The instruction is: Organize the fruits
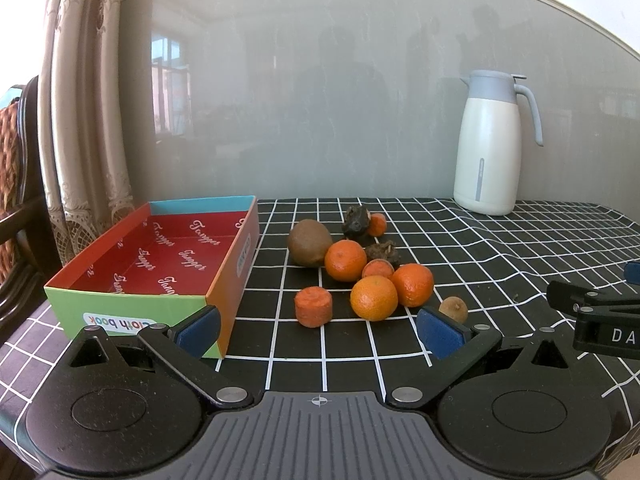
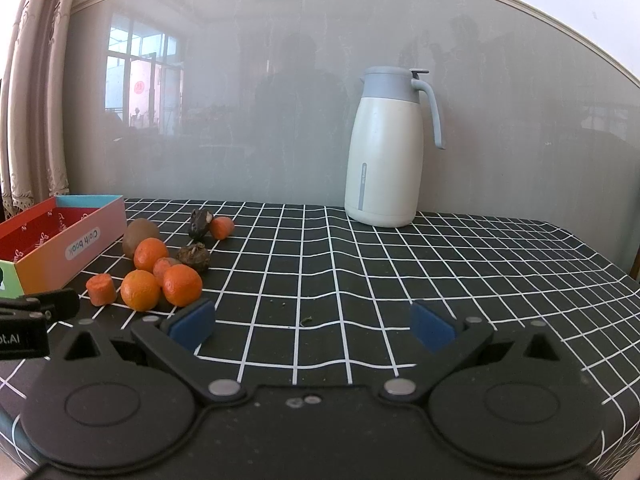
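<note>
Here both claws hover low over the counter's near edge, the left claw (image 1: 318, 330) and the right claw (image 2: 312, 326) each spread wide and holding nothing. The fruits (image 1: 374, 298) lie clustered on the checked cloth (image 2: 360, 280), just beside the box (image 1: 160, 264), which sits at the counter's left edge. A jug (image 2: 384, 160) stands by the far edge.

My right gripper (image 1: 600, 312) is showing only partly, cut by the left wrist view's right edge. The box (image 2: 60, 240) is running off the right wrist view's left edge. A small brown fruit (image 1: 454, 309) is hiding half behind my fingertip pad (image 1: 438, 332)
</note>
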